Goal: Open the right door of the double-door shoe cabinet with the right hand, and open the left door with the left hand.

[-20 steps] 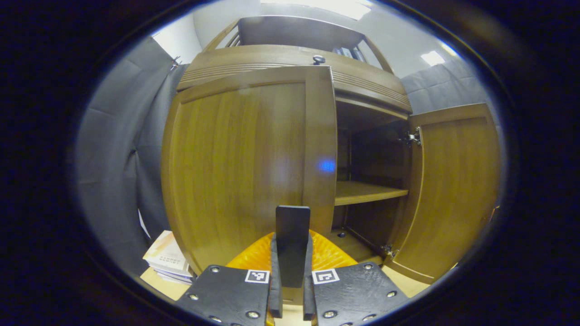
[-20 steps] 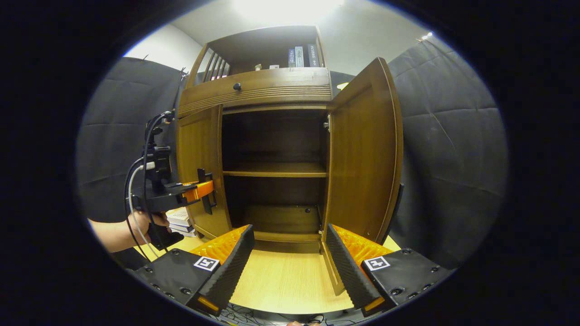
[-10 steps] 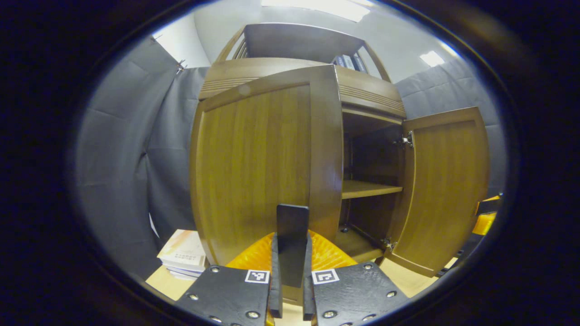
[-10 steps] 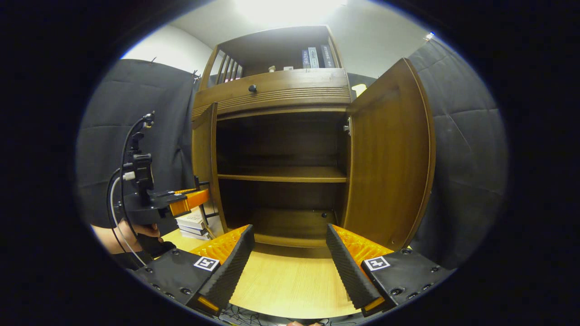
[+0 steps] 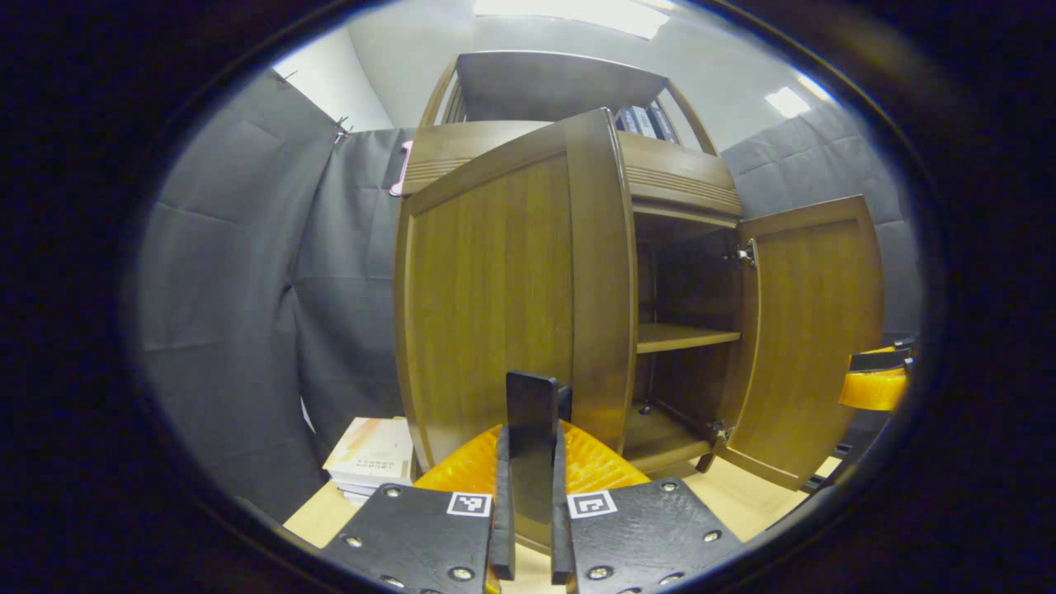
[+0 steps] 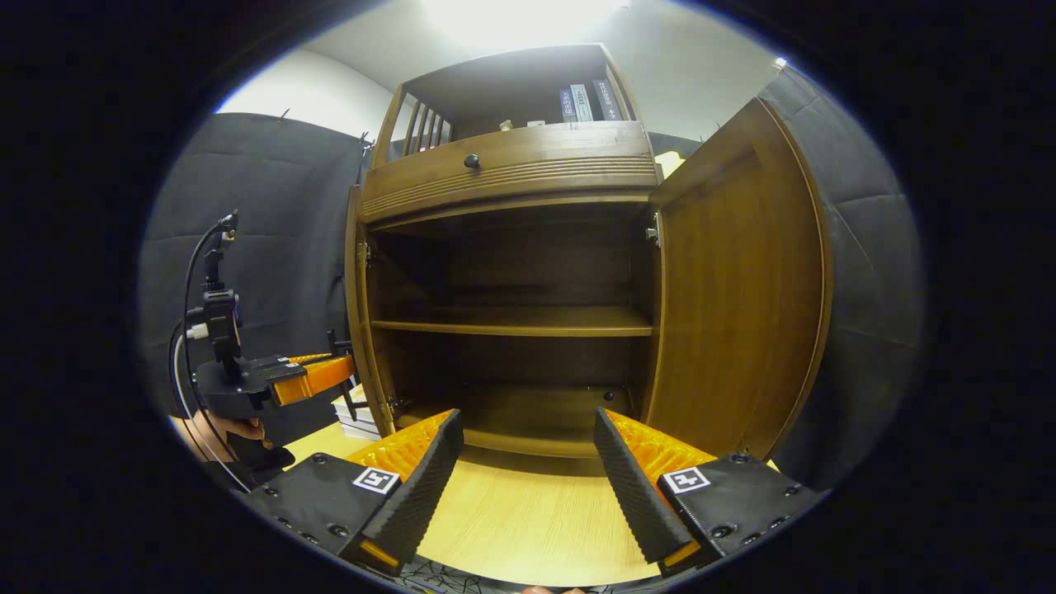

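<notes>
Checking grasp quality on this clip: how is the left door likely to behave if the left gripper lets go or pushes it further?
The left door looks like a rigid wooden panel, so it should swing as one piece, not flex. It hangs on its hinged side, so it probably pivots rather than tips. The left gripper is shut on its handle, which looks stiff; the door may drift once released.

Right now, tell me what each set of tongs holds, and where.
Left tongs clamp the left door's black handle. Right tongs are open, holding nothing.
</notes>
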Motion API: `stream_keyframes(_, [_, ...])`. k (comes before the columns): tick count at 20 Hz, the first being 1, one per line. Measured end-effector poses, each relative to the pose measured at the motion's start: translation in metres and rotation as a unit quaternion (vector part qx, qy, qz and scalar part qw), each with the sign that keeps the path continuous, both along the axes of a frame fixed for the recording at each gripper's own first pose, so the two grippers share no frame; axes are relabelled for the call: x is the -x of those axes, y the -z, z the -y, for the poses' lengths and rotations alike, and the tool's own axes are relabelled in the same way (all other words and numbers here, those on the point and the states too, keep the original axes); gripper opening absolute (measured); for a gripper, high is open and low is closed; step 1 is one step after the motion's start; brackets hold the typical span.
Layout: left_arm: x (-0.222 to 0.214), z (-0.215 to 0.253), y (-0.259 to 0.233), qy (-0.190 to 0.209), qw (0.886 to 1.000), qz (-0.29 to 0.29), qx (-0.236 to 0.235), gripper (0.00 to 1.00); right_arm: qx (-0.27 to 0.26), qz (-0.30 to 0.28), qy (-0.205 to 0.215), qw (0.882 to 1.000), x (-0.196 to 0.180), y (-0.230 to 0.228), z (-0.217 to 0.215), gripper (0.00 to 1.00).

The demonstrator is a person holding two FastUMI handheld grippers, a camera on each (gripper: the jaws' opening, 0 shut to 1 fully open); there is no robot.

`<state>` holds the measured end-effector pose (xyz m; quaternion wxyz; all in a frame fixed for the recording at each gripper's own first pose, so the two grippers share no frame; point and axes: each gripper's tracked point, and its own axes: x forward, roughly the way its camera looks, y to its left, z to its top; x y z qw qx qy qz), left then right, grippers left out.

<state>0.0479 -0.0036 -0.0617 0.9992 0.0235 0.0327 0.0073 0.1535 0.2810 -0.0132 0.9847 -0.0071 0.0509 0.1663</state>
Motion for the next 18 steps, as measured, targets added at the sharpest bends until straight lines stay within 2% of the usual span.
stream_keyframes(6, [0.02, -0.021, -0.005, -0.002, 1.0, 0.006, -0.005, 0.2, -0.002, 0.004, 0.001, 1.0, -0.007, -0.003, 0.001, 1.0])
stream_keyframes(9, [0.028, -0.032, -0.006, 0.002, 1.0, 0.007, -0.01, 0.2, -0.001, 0.005, 0.011, 1.0, -0.009, -0.004, 0.008, 0.97])
stream_keyframes(10, [0.03, -0.036, -0.005, 0.004, 1.0, 0.007, -0.01, 0.19, -0.001, 0.004, 0.014, 1.0, -0.009, -0.004, 0.01, 1.0])
stream_keyframes(11, [0.032, -0.038, -0.005, 0.007, 1.0, 0.008, -0.01, 0.19, -0.001, 0.002, 0.017, 1.0, -0.009, -0.003, 0.012, 0.97])
stream_keyframes(14, [0.041, -0.045, -0.007, 0.027, 1.0, 0.011, -0.007, 0.19, -0.006, -0.008, 0.022, 1.0, -0.011, -0.002, 0.015, 1.0])
stream_keyframes(15, [0.042, -0.047, -0.008, 0.031, 0.999, 0.012, -0.005, 0.19, -0.009, -0.012, 0.024, 1.0, -0.012, -0.003, 0.014, 0.97])
stream_keyframes(16, [0.045, -0.052, -0.008, 0.032, 0.999, 0.013, -0.004, 0.17, -0.011, -0.014, 0.025, 1.0, -0.013, -0.004, 0.014, 0.97])
stream_keyframes(18, [0.051, -0.062, -0.008, 0.03, 0.999, 0.014, -0.005, 0.18, -0.009, -0.01, 0.027, 1.0, -0.016, -0.007, 0.013, 1.0])
